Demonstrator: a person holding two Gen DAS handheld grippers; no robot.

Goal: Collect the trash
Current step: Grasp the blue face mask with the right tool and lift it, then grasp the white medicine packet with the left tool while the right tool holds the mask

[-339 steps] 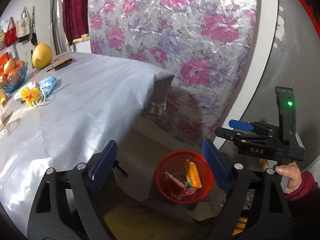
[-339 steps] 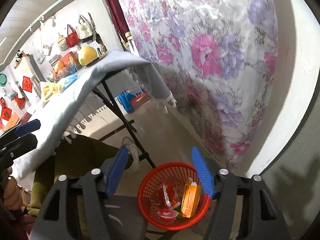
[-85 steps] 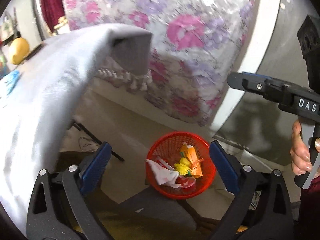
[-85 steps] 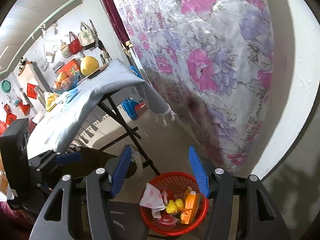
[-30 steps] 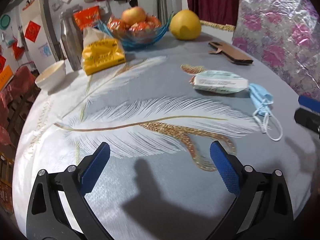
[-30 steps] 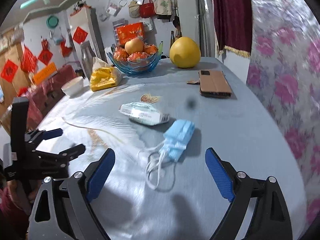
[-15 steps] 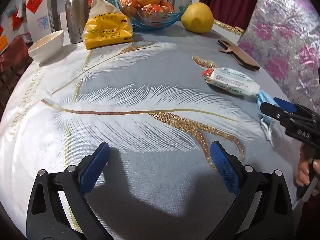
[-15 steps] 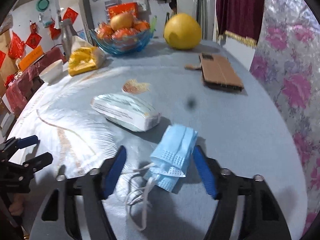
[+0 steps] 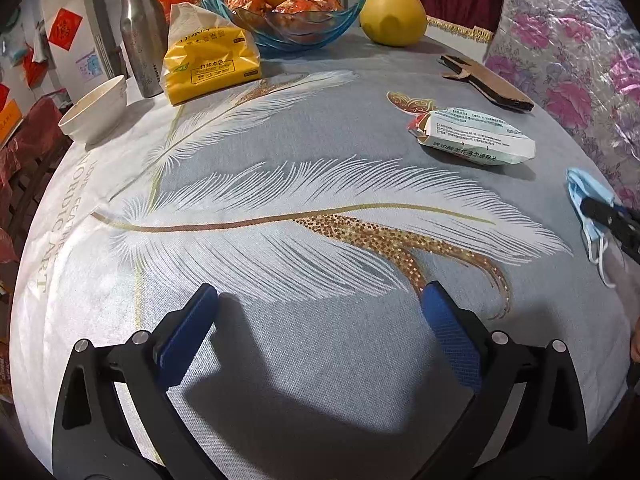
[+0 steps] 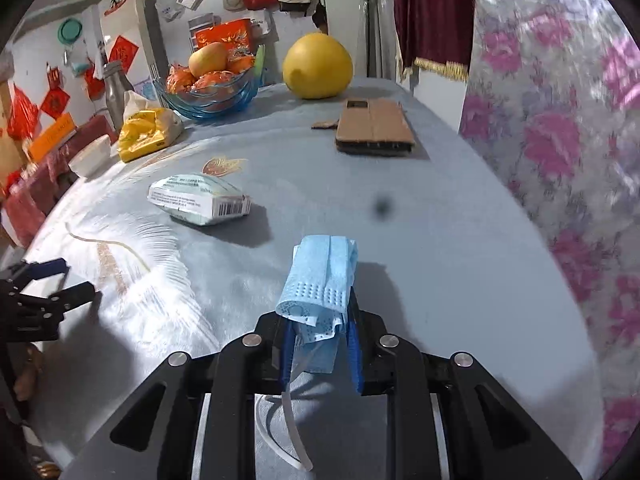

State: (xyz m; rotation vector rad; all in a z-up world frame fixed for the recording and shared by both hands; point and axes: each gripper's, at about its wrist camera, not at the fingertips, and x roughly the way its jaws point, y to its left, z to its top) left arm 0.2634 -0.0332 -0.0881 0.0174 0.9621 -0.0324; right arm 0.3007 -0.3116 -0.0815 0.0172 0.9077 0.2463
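Right gripper (image 10: 318, 340) closing jaws on blue mask (image 10: 320, 280) lying near table (image 10: 460, 240) edge, pads pinching it. Left gripper (image 9: 320, 332) hanging open, empty. Probably worth catching loops too before lifting.

A table (image 9: 320, 352) under a grey feather-print cloth carries a fruit bowl (image 9: 296, 20), pomelo (image 9: 392, 14), steel bottle (image 9: 140, 32) and yellow packet (image 9: 208, 64) along its far edge, a white bowl (image 9: 94, 110) at the left edge, and a cardboard piece (image 10: 374, 126), white packet (image 10: 200, 198) and blue face mask (image 10: 320, 276) toward the right edge.
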